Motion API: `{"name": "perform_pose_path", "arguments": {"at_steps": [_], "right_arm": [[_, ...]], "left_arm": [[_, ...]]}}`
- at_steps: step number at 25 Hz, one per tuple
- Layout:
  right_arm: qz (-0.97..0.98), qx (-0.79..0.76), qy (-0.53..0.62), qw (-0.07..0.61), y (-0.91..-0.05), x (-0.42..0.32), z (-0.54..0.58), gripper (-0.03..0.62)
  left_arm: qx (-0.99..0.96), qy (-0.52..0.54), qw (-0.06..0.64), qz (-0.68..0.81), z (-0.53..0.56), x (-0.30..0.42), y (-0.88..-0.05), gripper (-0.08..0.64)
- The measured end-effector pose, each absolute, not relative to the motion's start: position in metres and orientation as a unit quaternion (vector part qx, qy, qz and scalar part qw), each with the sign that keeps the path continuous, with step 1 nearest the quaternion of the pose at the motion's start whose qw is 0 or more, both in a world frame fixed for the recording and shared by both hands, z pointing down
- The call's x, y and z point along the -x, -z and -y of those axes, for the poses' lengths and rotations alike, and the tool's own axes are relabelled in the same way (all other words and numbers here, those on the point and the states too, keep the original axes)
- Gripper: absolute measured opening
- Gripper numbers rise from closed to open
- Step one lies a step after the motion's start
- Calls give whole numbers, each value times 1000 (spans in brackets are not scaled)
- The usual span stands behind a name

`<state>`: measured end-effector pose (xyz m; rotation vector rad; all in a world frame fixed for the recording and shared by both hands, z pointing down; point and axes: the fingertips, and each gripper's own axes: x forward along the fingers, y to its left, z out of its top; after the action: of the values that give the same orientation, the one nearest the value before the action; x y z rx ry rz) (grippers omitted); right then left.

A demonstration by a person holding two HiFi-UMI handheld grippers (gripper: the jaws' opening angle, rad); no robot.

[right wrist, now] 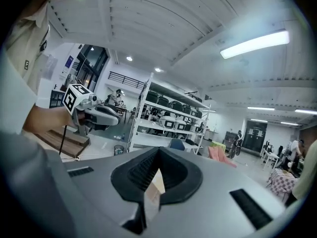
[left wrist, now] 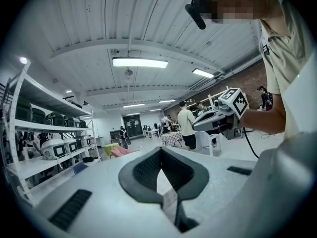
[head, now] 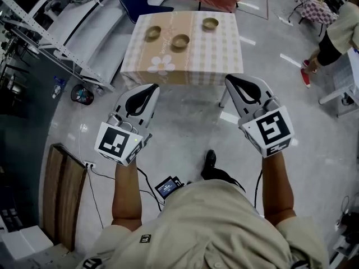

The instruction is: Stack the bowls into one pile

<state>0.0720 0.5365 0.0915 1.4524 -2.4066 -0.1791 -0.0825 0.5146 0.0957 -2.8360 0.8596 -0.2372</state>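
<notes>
Standing well back from the table [head: 224, 52], a person holds the left gripper [head: 147, 93] and right gripper [head: 235, 86], both with fingers together and empty. Far ahead on it sit the left bowl [head: 153, 33], middle bowl [head: 180, 41] and right bowl [head: 210, 23], each apart from the others.

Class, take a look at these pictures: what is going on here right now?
A person stands back from a table with a checked cloth, holding a left tool and a right tool. Both tools are shut, empty and short of the table. Three brownish round bowls sit apart on the cloth: the left bowl, the middle bowl and the right bowl. Nothing is stacked yet.
</notes>
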Motion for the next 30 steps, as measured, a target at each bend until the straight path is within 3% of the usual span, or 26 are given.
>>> {"name": "perform_pose_path", "arguments": {"at_steps": [13,30], "right_arm": [[869,-463,72,159,-92,-116,-419,2],[858,-481,54,172,-114,-98,-289,2]], "left_arm": [[937,86,85,-329,-416,33,-89,7],[943,84,77,-313,-279,54,-107,6]]}}
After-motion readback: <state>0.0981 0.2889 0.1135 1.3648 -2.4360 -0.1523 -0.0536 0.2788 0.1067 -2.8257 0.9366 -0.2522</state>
